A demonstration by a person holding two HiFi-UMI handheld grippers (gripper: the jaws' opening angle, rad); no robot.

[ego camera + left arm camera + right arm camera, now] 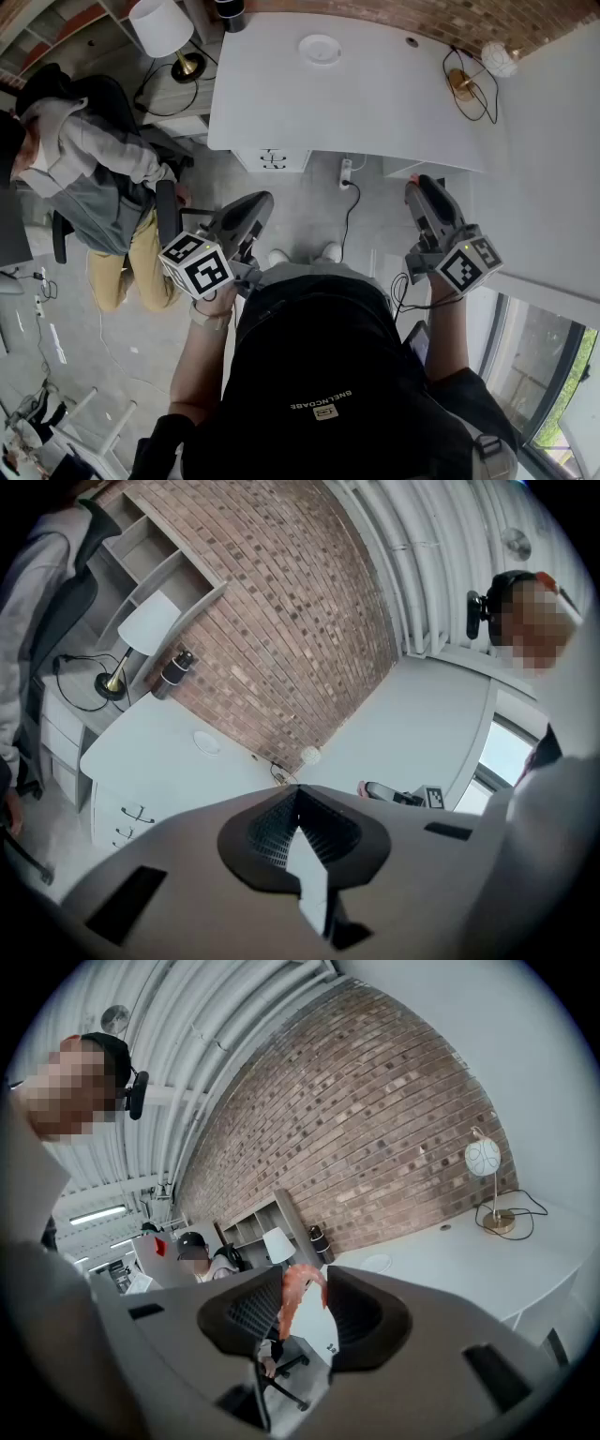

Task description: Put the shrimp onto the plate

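A small white plate (320,49) lies at the far side of the white desk (375,112); it also shows as the plate (206,743) and the plate (377,1263) in the gripper views. My right gripper (424,187) is held in the air well short of the desk. In the right gripper view an orange shrimp (292,1302) hangs pinched between the jaws of the right gripper (305,1283). My left gripper (255,204) is also raised away from the desk. The left gripper (298,799) is shut with nothing in it.
A person (84,159) sits in an office chair at the left. On the desk stand a white-shade lamp (161,26), a dark bottle (230,11) and a globe lamp (500,58) with its cable. A power strip (345,173) lies on the floor near the drawers (272,157).
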